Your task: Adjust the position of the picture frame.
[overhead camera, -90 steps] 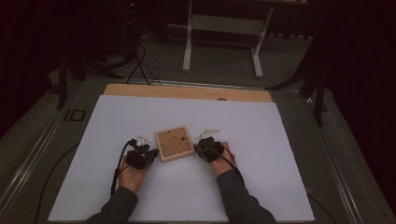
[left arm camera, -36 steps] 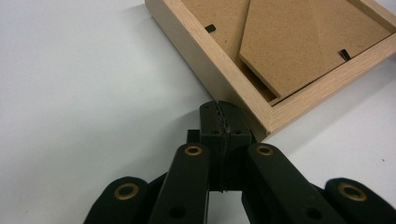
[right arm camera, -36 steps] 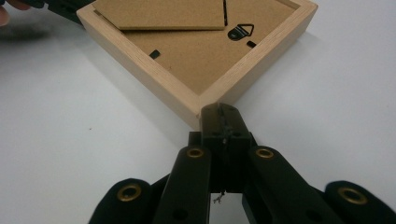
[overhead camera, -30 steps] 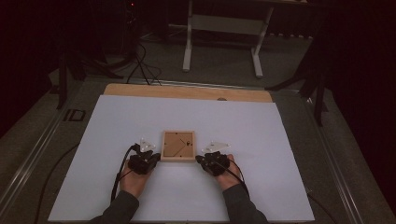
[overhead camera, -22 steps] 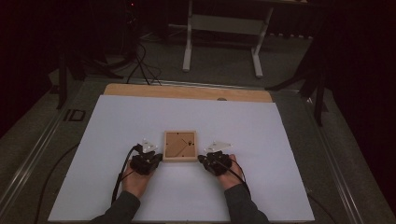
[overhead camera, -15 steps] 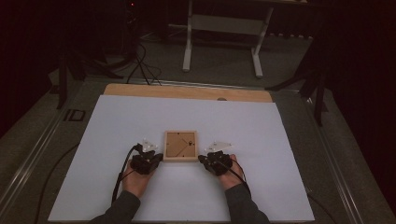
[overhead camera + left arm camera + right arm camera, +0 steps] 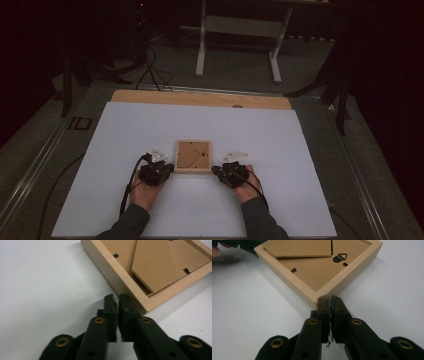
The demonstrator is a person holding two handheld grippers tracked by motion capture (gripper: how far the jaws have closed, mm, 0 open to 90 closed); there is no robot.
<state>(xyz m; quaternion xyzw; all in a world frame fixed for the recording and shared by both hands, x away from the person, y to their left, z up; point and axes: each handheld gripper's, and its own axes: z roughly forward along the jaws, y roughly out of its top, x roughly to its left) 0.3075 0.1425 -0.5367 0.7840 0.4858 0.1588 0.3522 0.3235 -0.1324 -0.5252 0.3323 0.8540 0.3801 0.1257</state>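
Observation:
A small wooden picture frame (image 7: 193, 156) lies face down on the white sheet (image 7: 125, 130), its brown backing board and stand up. In the left gripper view the frame (image 7: 150, 267) has its near corner just beyond my left gripper (image 7: 116, 298), whose jaws are shut with nothing between them. My right gripper (image 7: 329, 299) is also shut and empty, its tips touching the frame's (image 7: 319, 270) near corner; a black hanger (image 7: 339, 257) sits on the backing. From above, the left gripper (image 7: 167, 167) and the right gripper (image 7: 216, 170) flank the frame's front corners.
The white sheet covers most of a wooden table (image 7: 200, 98). Beyond the far edge stands a white metal stand (image 7: 237, 30) on the dark floor, with cables (image 7: 150, 65) at the back left. Cables trail from both grippers toward the person.
Both hands have drawn back toward the person and now sit at the frame's front corners. The frame has turned from tilted to square with the table.

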